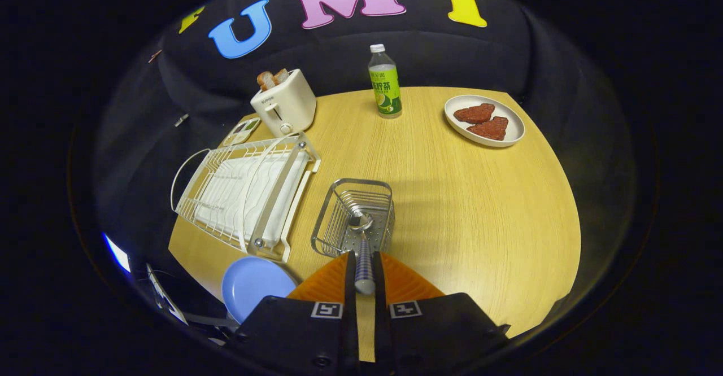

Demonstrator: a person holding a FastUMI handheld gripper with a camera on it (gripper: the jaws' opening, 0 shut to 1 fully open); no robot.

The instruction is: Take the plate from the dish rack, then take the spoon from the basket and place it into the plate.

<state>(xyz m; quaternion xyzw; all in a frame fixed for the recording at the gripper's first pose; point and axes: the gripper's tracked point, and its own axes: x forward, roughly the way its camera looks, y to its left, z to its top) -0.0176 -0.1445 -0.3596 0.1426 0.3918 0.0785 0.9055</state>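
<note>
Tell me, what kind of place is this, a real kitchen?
Probably a mock kitchen set up in a booth: a wooden table holds a toaster, a dish rack and a bottle, with black cloth behind. The hand-held gripper is shut on a spoon over the basket.

A staged kitchen booth, apparently: toaster at eleven o'clock, dish rack at nine, on a wooden table.

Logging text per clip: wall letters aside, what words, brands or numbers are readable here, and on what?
Bottle: label print too small to read.
Toaster: front mark too small to read.
Gripper, shut on the spoon: square markers only, no words.
</note>
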